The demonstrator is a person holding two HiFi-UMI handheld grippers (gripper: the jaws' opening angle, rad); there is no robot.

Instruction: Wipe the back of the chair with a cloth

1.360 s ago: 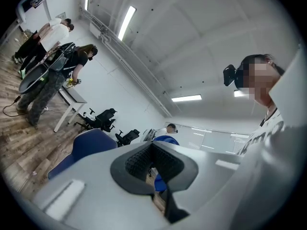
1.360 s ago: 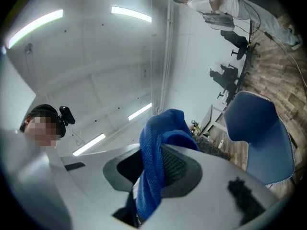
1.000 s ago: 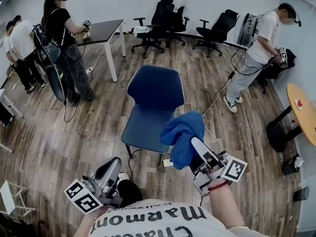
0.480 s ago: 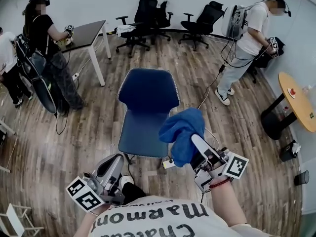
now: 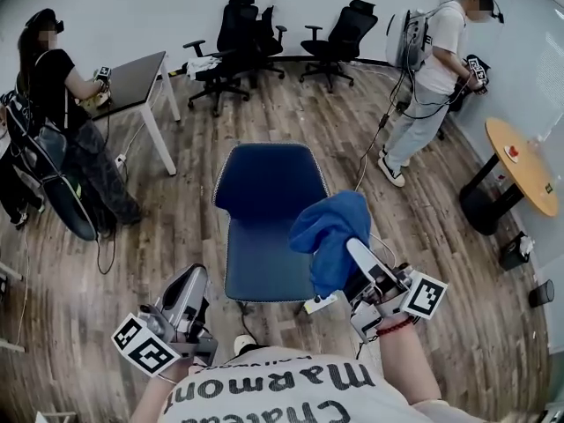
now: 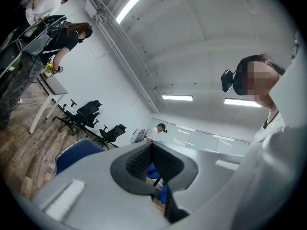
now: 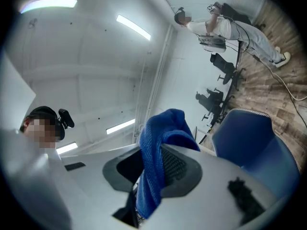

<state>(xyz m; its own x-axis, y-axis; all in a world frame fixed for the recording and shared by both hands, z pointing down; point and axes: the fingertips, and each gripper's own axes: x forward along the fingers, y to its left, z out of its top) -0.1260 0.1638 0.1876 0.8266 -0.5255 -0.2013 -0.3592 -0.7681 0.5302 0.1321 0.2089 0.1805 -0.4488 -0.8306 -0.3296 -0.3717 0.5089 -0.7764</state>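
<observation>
A blue chair stands on the wood floor in front of me, its backrest on the far side and its seat towards me. My right gripper is shut on a blue cloth, which bunches up above the seat's right edge. In the right gripper view the cloth hangs out between the pads, with the chair beyond it. My left gripper is held low at the left, shut and holding nothing, apart from the chair. The chair's edge shows in the left gripper view.
A person stands at a dark table on the left. Another person stands at the right. Black office chairs line the back wall. A round wooden table is at the right. A cable crosses the floor.
The chair now sits lower and nearer in the head view, and the room has shifted left. Both grippers keep their places; the cloth stays in the right one.
</observation>
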